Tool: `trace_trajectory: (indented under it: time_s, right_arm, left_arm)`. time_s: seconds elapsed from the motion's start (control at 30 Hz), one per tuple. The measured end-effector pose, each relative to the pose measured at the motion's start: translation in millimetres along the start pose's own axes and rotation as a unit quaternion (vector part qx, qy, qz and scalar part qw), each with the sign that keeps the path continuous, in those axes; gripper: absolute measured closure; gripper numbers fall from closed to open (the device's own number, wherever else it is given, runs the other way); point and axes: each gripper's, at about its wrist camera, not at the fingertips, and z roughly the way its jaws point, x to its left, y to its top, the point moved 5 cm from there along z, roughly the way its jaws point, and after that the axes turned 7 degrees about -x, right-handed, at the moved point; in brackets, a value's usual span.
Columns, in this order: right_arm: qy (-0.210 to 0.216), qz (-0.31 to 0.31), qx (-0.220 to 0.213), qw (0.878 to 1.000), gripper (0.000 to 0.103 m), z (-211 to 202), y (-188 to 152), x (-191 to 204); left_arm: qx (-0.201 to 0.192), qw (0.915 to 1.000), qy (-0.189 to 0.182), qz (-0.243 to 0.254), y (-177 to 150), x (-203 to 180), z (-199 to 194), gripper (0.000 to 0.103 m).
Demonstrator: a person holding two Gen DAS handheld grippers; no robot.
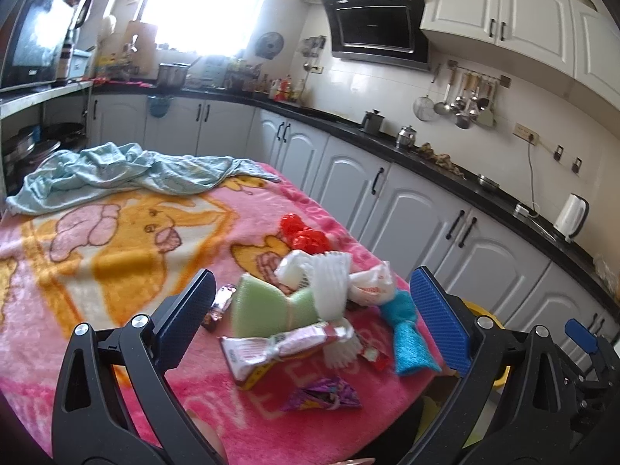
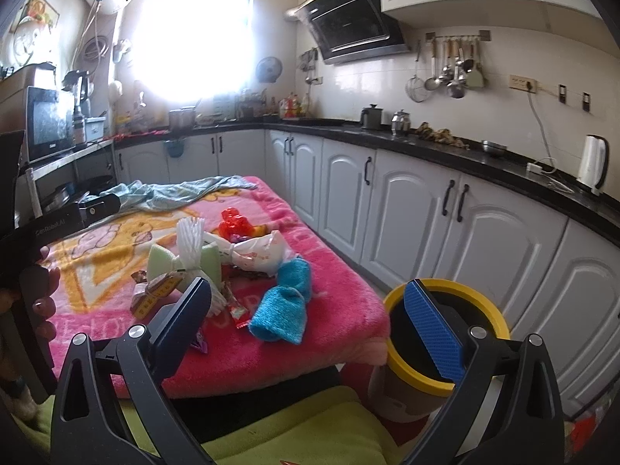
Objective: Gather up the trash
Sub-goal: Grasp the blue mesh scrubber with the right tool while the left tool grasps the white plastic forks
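Note:
A pile of trash lies on the pink blanket (image 1: 116, 255): a green sponge (image 1: 263, 310), white foam netting (image 1: 329, 275), a pink-and-white wrapper (image 1: 279, 348), a blue scrubber (image 1: 407, 337), a purple wrapper (image 1: 325, 393), a red plastic bag (image 1: 302, 232) and a white plastic bag (image 1: 372, 283). My left gripper (image 1: 314, 310) hovers open over the pile, nothing between its fingers. My right gripper (image 2: 306, 321) is open and empty near the table's right corner, by the blue scrubber (image 2: 283, 310). A yellow-rimmed bin (image 2: 480, 302) stands on the floor right of the table.
A crumpled light-blue cloth (image 1: 124, 174) lies at the blanket's far end. White cabinets (image 2: 426, 209) under a black countertop (image 2: 484, 162) run along the right. A green seat cushion (image 2: 310, 426) sits below the table's near edge. A hand (image 2: 42, 290) holds the left gripper's handle.

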Motion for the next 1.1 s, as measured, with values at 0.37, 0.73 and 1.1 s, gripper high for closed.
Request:
trace_trajectory:
  time_s: [0.37, 0.73, 1.1]
  right_arm:
    - [0.03, 0.005, 0.074, 0.997, 0.006, 77.3, 0.6, -1.8]
    - [0.06, 0.026, 0.156, 0.986, 0.006, 159.2, -17.9, -8.5]
    - [0.086, 0.1, 0.257, 0.957, 0.024, 229.8, -56.9, -11.3]
  left_arm:
    - [0.062, 0.9976, -0.03, -0.008, -4.3, 10.3, 37.1, 0.011]
    - [0.134, 0.9892, -0.059, 0.0, -11.7, -15.8, 99.1, 0.011]
    - [0.185, 0.9824, -0.021, -0.011, -28.8, -7.4, 138.0, 0.021]
